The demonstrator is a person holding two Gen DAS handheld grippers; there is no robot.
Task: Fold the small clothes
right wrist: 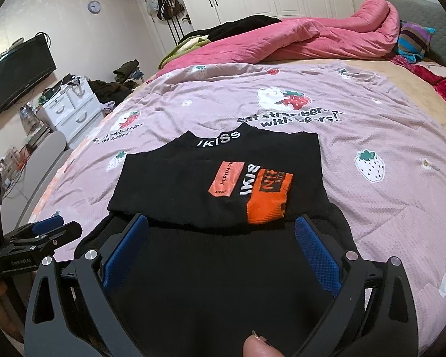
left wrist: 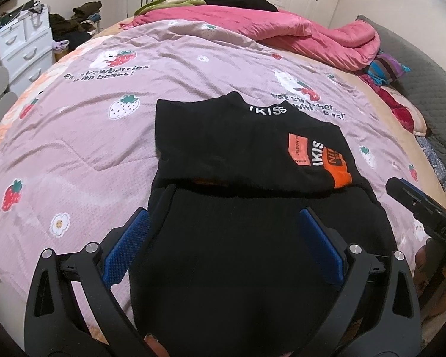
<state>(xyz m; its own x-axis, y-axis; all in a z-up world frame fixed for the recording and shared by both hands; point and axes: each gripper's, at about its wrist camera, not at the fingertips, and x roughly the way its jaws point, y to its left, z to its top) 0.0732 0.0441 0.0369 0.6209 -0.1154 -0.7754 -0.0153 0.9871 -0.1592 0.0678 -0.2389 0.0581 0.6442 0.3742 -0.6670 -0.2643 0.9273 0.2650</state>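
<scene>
A small black top (left wrist: 238, 142) with white "IKISS" lettering and orange patches lies on the bed, its sleeves folded inward over the chest. In the right wrist view the same top (right wrist: 193, 184) shows an orange cuff (right wrist: 267, 202) resting on its front. My left gripper (left wrist: 223, 220) is open, its blue pads (left wrist: 128, 247) spread over the garment's near hem. My right gripper (right wrist: 221, 229) is open too, with its pads (right wrist: 318, 255) wide apart above the lower part of the top. Each gripper shows at the edge of the other's view.
The lilac strawberry-print bedspread (left wrist: 89, 148) spreads to the left and beyond the top. A crumpled pink quilt (left wrist: 282, 32) and other clothes lie at the far side. A white drawer unit (right wrist: 71, 110) and a wall TV (right wrist: 17, 71) stand left of the bed.
</scene>
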